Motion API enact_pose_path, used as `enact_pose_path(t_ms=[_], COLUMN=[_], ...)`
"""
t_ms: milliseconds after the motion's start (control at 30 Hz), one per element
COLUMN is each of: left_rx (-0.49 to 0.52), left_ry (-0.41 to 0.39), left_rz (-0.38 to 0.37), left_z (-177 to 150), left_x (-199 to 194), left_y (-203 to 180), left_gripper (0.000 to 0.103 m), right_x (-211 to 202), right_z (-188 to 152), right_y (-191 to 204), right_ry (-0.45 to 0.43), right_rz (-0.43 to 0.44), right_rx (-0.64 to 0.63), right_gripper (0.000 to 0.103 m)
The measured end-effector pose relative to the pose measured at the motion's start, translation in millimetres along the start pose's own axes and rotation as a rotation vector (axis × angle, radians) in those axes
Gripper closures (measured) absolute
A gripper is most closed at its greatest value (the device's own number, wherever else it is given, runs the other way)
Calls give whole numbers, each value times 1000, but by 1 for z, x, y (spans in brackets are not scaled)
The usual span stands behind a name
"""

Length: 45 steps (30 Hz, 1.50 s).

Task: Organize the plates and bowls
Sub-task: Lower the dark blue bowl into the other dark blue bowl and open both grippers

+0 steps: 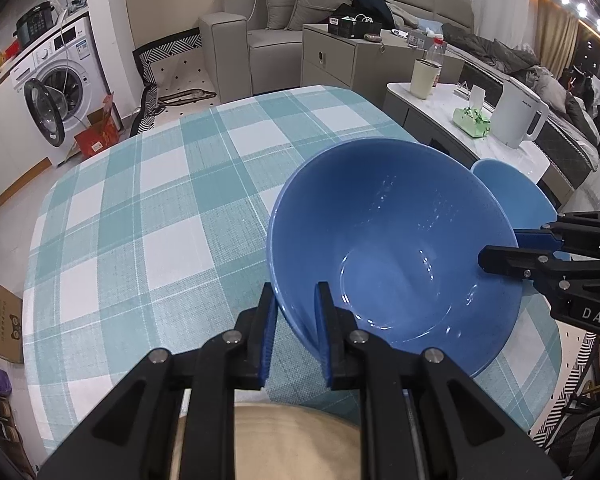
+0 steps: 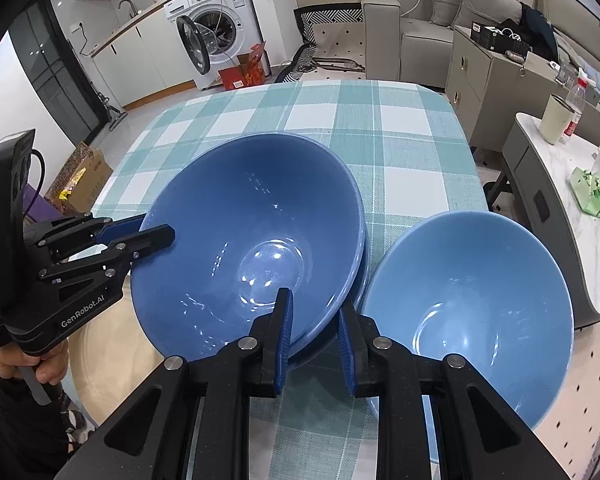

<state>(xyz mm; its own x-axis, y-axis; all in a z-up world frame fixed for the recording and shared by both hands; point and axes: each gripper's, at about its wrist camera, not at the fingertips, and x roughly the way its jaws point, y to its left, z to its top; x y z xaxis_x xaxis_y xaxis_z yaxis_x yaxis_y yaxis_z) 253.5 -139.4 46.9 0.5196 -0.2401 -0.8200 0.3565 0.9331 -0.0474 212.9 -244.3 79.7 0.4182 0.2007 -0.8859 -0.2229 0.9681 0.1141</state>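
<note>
Blue glossy bowl [image 2: 252,236], tilted, rim gripped both sides

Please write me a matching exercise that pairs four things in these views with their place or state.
Things:
1. dark blue bowl
2. light blue bowl
3. washing machine door
4. white kettle

Place or state:
A. hanging open
B. on the marble-topped side table
C. clamped at the rim by the left gripper and the right gripper
D. ungripped, on the checked tablecloth

Pairs: 1-C, 2-D, 3-A, 4-B
</note>
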Motion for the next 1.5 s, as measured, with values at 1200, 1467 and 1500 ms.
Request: enact_pose_path(t_ms=[1200,1467,1500], left_rx=[18,16,21], left_ry=[7,-16,-19], left_rz=[25,8,6], left_z=[-1,1,2], left_x=[1,-10,-11], left_y=[0,-3,-5], left_gripper=[55,51,50], right_x=[-11,-27,-30], right_z=[-8,-12,-13], right_y=[5,-13,-16], right_ry=[-68,-121,-132], right_rz=[-143,-59,-50], right_rx=[-115,-50,-34], right_gripper=[53,22,18])
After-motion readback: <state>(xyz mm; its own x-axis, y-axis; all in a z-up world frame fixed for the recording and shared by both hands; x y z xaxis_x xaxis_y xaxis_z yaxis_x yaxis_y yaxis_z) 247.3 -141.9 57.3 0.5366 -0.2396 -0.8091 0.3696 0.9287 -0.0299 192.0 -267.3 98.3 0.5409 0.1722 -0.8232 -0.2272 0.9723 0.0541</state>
